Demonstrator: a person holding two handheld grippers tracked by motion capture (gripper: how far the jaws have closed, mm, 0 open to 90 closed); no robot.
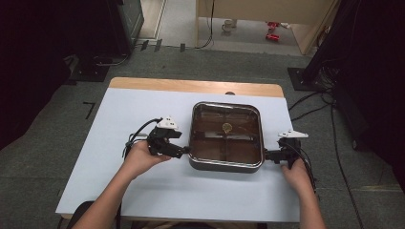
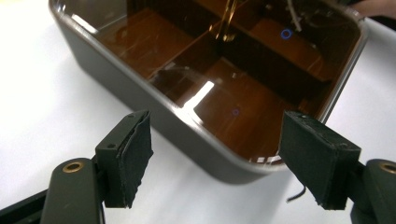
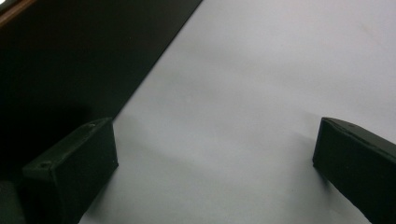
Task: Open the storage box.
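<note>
Square pan (image 1: 226, 136) with glass lid at centre of table (image 1: 119, 186), left gripper (image 1: 185, 150) and right gripper (image 1: 266, 155) at its sides, both wide open, holding nothing

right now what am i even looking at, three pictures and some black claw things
A person sits at a table covered with a white sheet, holding a hand-worked gripper in each hand. The high view looks down from above: the left gripper and right gripper sit at either side of a square pan with a glass lid. The other two pictures come from cameras riding on the grippers, looking past their own black jaws. Both stand open, holding nothing. The left gripper view shows the pan close up; the right gripper view shows mostly white sheet.
</note>
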